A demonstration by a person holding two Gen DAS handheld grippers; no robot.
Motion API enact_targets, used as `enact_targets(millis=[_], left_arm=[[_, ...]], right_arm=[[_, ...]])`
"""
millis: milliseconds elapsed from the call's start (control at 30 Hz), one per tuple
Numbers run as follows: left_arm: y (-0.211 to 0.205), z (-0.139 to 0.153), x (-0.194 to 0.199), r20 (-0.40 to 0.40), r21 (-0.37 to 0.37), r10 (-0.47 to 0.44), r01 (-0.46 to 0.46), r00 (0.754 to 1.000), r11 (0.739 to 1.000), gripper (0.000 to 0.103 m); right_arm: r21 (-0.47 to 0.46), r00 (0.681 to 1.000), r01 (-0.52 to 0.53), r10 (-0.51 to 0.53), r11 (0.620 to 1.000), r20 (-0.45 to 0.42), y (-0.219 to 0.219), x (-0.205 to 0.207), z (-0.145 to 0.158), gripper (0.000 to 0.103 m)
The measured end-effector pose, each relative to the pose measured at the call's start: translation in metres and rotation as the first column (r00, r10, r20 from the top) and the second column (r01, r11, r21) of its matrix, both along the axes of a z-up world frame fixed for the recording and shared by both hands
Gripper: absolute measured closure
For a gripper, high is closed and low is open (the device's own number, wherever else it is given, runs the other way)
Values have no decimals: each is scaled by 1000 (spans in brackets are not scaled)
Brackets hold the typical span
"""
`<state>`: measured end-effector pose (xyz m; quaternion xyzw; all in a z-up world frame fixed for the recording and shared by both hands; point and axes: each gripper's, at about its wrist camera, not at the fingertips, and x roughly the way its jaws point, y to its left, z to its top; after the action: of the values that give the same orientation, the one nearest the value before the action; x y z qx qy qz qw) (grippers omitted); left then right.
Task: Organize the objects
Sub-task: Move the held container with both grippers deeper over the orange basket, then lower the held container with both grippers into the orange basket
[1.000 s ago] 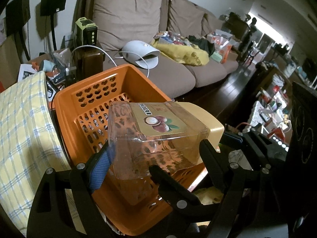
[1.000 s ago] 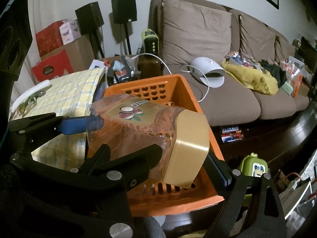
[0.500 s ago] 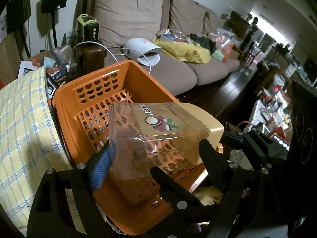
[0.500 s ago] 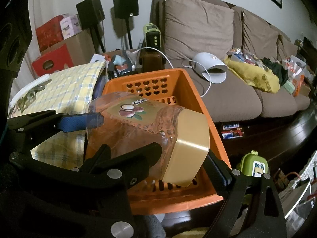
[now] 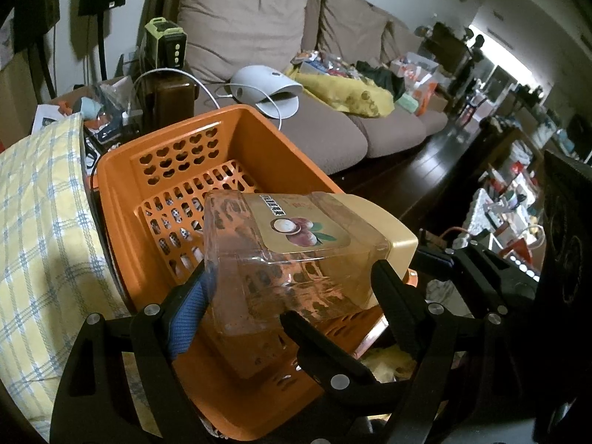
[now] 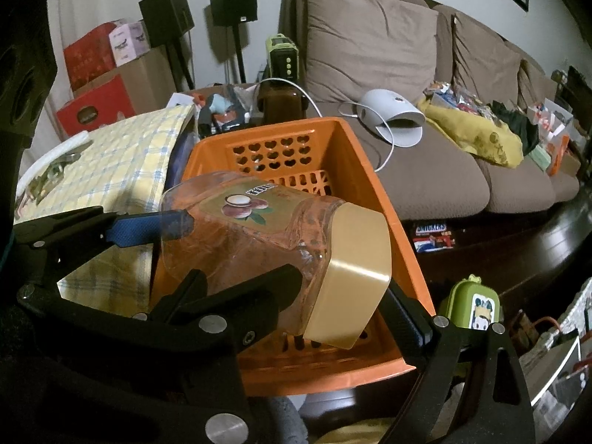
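Note:
A clear plastic jar (image 5: 296, 244) with a gold lid and a fruit label lies on its side in the air over an orange basket (image 5: 122, 192). My left gripper (image 5: 292, 288) is shut on it, a blue pad at the base end and a black finger by the lid. In the right wrist view the jar (image 6: 259, 229) sits between the fingers of my right gripper (image 6: 285, 259), one blue pad at the base and the other finger at the lid. The orange basket (image 6: 370, 177) below holds nothing that I can see.
A yellow checked cloth (image 5: 40, 222) lies left of the basket. Behind it stands a brown sofa (image 6: 425, 177) with a white device (image 6: 392, 111) and its cable, plus clutter. A green box (image 6: 473, 303) sits on the dark floor at the right. Speakers and cardboard boxes stand at the back left.
The basket has slid upward in both views and more of its floor shows under the jar. Both grippers keep their hold on the jar.

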<state>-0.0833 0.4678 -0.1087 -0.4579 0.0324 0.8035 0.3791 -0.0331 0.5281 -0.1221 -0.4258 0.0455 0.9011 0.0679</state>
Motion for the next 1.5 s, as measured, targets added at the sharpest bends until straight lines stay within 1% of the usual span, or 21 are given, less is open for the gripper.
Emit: enact_targets(millis=[467,533,600,1167,1333,1500], left_arm=[[-3,-4,-2,20,11,9,-10,1000,1000,20],[-3,-5,-2,17,10,12,-12,1000,1000,23],[-3,-6,-1,25,11,14,-15,1000,1000,23],[-4,-13,-2,41,22,22,-23,999,999,23],[-3,-18,-1,66,31,28,-30,997,999,23],[-3,-19,0,66,31,28,-31,997,999,23]], right_arm=[[4,1000,-3,3,1000,17,-1,-1,-3,10],[4,1000,-2,2,1000,22,-1,-1,-4,10],[9,1000,4,-4,1000,28,0,-2,-6,11],[17,999,1,-2,1000,45,-1,-4,-11,11],[24,999,8,-9,1000,45,-1,-4,-11,11],[27,999,10,-12,1000,51,0,-5,-13,11]])
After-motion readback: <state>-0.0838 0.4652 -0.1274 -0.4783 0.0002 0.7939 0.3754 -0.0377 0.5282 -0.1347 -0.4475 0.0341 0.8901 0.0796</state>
